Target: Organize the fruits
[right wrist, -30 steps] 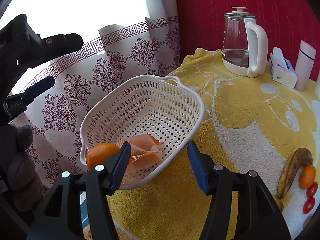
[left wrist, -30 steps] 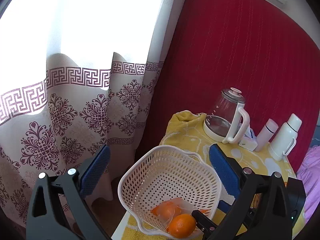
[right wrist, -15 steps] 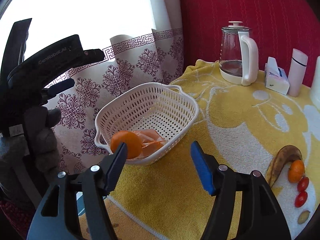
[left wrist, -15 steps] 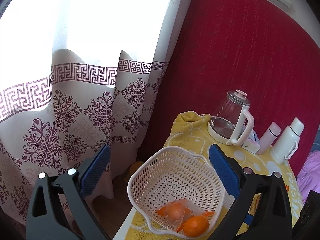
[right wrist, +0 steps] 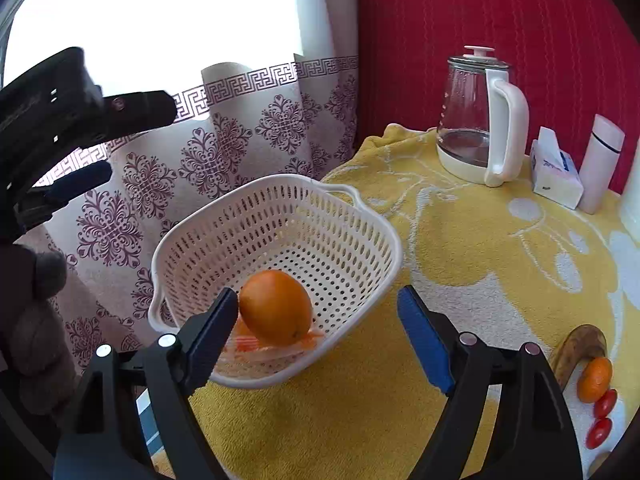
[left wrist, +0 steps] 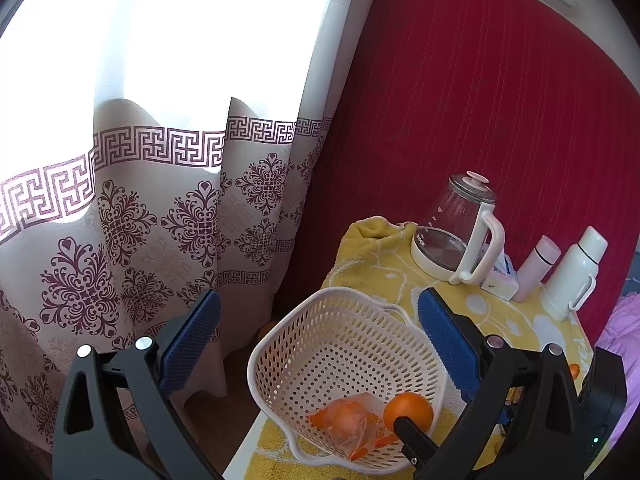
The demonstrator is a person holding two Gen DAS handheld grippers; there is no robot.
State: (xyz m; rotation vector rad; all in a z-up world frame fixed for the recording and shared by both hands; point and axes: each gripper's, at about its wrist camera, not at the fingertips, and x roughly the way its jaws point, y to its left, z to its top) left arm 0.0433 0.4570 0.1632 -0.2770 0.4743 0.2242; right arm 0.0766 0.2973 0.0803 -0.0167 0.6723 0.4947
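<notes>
A white perforated basket (right wrist: 360, 216) stands at the left edge of the yellow-clothed table (right wrist: 460, 264). In it lie a loose orange (right wrist: 276, 306) and an orange fruit in a clear bag (left wrist: 346, 420). My right gripper (right wrist: 316, 298) is open over the basket's near side, and its left finger pad (right wrist: 212, 332) touches the loose orange. My left gripper (left wrist: 318, 300) is open and holds nothing, hovering above and left of the basket past the table edge. On the cloth at the right lie a brown banana (right wrist: 580, 348), a small orange (right wrist: 595, 380) and two cherry tomatoes (right wrist: 604, 404).
A glass kettle (right wrist: 480, 128), a tissue pack (right wrist: 554, 172), a pink flask (right wrist: 602, 164) and a white thermos (left wrist: 572, 276) stand along the red wall at the back. A patterned curtain (left wrist: 160, 220) hangs left of the table. A gloved hand (right wrist: 36, 320) holds the left gripper.
The loose orange has moved from the basket's near-left rim into the basket, staying beside my right gripper's left finger. Both grippers have drawn back a little and stay open.
</notes>
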